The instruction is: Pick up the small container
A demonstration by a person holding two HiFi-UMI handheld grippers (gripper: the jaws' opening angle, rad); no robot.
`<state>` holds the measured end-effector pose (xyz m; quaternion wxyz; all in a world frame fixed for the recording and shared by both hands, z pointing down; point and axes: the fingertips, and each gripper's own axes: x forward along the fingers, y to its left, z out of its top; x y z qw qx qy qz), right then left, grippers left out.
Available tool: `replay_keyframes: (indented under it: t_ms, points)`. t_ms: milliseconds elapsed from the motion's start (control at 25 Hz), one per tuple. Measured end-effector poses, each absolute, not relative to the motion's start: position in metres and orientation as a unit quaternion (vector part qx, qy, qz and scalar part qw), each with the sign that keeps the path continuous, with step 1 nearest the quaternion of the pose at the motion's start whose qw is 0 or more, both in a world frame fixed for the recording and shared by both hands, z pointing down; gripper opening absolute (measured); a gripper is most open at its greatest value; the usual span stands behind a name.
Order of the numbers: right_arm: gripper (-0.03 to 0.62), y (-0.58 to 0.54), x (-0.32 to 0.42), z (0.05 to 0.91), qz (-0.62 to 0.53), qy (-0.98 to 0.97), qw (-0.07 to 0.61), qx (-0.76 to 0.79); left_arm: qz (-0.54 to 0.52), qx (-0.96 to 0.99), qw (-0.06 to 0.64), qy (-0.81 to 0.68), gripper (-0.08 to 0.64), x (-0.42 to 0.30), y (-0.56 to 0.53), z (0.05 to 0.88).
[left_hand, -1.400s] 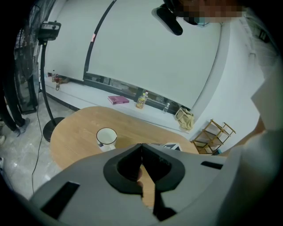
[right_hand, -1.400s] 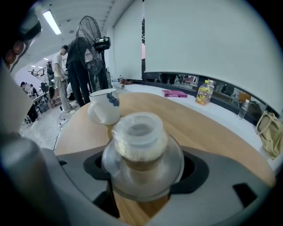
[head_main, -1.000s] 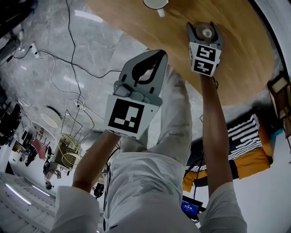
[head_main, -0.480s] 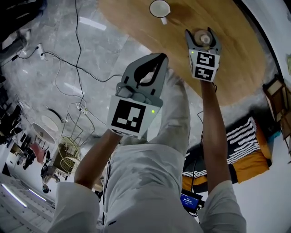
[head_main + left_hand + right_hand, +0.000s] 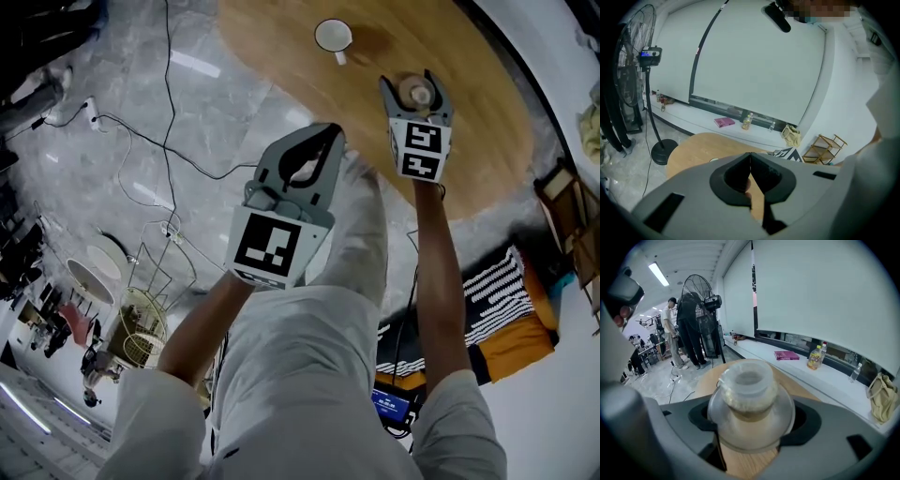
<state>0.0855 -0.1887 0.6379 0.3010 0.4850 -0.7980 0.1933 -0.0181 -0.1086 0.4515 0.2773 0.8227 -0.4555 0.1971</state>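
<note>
The small container (image 5: 418, 94) is a clear round jar with a frosted lid and pale contents. It sits between the jaws of my right gripper (image 5: 412, 84), which is shut on it over the round wooden table (image 5: 469, 159). In the right gripper view the container (image 5: 750, 394) fills the space between the dark pads (image 5: 708, 418), with table wood (image 5: 745, 465) below. I cannot tell whether it touches the table. My left gripper (image 5: 323, 133) is held lower and to the left, off the table edge, shut and empty, its jaws meeting at the tips (image 5: 750, 157).
A white mug (image 5: 333, 36) stands on the table beyond the container. Cables (image 5: 141, 141) run over the grey floor, and a wire basket (image 5: 141, 323) stands at the left. A striped and orange cushion (image 5: 511, 300) lies at the right. A standing fan (image 5: 701, 301) and people are at the back.
The head view has shifted, so the table and mug sit lower in the frame and the mug shows whole. The right gripper keeps its hold on the container. The left jaws stay shut.
</note>
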Motion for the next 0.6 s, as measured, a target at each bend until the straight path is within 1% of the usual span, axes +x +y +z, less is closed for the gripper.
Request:
replay_keyframes:
  t_ms: [360,600]
  points:
    - [0.341,-0.18,0.079,0.589,0.191,-0.802,0.282,0.49,0.192,0.828,0.261,-0.457,0.02,-0.029,-0.107,0.42]
    - [0.341,-0.175,0.075,0.561,0.177,-0.806,0.283,0.488,0.19,0.826,0.258,-0.464,0.02,-0.038,-0.101,0.407]
